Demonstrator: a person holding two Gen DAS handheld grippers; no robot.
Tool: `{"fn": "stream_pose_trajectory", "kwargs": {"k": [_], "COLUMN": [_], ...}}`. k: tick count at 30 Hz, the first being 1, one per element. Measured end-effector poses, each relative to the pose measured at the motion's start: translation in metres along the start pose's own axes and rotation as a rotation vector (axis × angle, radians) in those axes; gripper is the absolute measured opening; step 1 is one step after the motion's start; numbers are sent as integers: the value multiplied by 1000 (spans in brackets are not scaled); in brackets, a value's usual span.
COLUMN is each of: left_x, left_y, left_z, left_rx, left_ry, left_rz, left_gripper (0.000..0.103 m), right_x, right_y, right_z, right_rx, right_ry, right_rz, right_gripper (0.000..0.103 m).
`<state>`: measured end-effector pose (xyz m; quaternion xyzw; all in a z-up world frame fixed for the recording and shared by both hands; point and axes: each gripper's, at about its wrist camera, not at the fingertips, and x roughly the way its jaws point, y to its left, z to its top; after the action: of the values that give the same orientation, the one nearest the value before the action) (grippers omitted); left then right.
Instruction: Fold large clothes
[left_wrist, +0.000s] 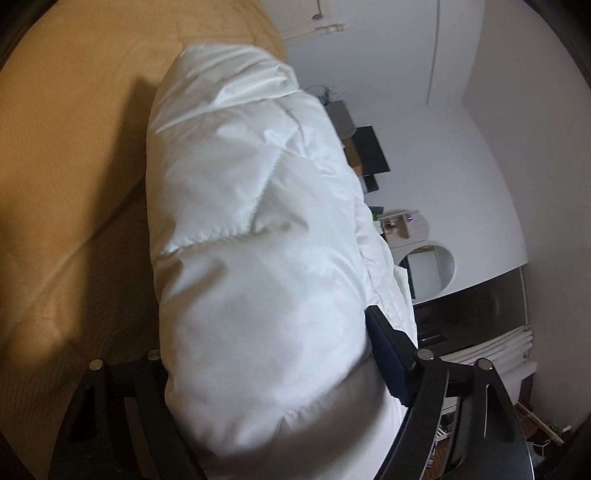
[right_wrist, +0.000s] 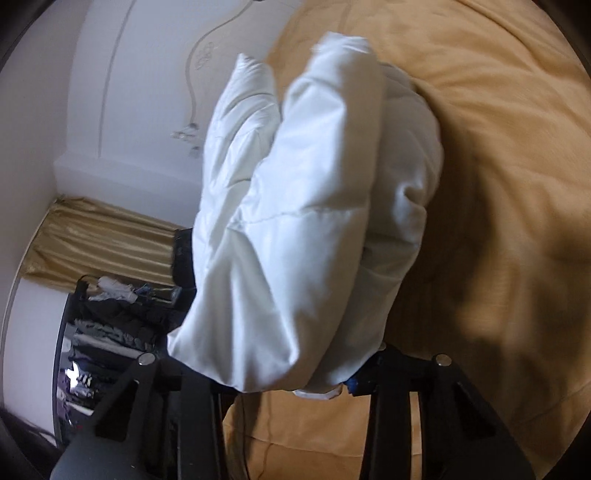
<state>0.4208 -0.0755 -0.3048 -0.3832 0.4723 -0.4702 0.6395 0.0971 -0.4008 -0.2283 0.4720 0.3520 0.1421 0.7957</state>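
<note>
A white quilted puffer garment (left_wrist: 251, 229) fills the middle of the left wrist view, bunched thick between the black fingers (left_wrist: 391, 354) of my left gripper (left_wrist: 273, 354), which is shut on it. The left finger is mostly hidden behind the fabric. In the right wrist view the same white garment (right_wrist: 306, 229) hangs in folded lobes from my right gripper (right_wrist: 291, 365), which is shut on its lower edge. Both grippers hold it lifted above the tan bedspread (right_wrist: 498, 184).
The tan bed (left_wrist: 66, 166) lies under and beside the garment. A white wall, a round mirror (left_wrist: 432, 269) and dark furniture stand to the right in the left wrist view. Gold curtains (right_wrist: 103, 240) and a rack of clothes (right_wrist: 107, 325) stand at the left in the right wrist view.
</note>
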Motion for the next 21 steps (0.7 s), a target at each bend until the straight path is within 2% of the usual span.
{"fn": "stream_pose_trajectory", "kwargs": {"k": [4, 7, 9, 10, 12, 13, 14, 15, 17, 19, 21], "left_x": [-71, -130, -155, -163, -169, -172, -176, -181, -187, -208, -230], "left_y": [-27, -32, -19, -4, 47, 68, 85, 89, 79, 66, 44], "left_z": [-8, -24, -34, -39, -48, -53, -59, -63, -64, -74, -87], "left_rx": [70, 97, 86, 66, -53, -98, -144, -170, -190, -234, -224], "left_ry": [-42, -81, -87, -80, -63, -67, -99, -134, -154, -155, -196], "left_rz": [38, 119, 188, 230, 302, 291, 243, 208, 233, 295, 390], "left_gripper": [79, 79, 81, 81, 83, 88, 89, 89, 89, 89, 89], "right_x": [20, 45, 66, 80, 106, 115, 120, 120, 116, 103, 91], "right_y": [36, 42, 35, 28, 8, -2, -9, -11, -5, -2, -1], "right_z": [-15, -36, -51, -58, -73, -78, -80, -78, -71, -65, -61], "right_rx": [-62, -69, -59, -45, -34, -26, -17, -16, -46, -77, -93], "right_ry": [48, 126, 196, 230, 301, 324, 338, 341, 351, 347, 334], "right_rz": [71, 121, 122, 114, 57, 33, 31, 35, 13, -17, -31], "right_gripper": [39, 39, 40, 41, 46, 56, 71, 74, 77, 77, 77]}}
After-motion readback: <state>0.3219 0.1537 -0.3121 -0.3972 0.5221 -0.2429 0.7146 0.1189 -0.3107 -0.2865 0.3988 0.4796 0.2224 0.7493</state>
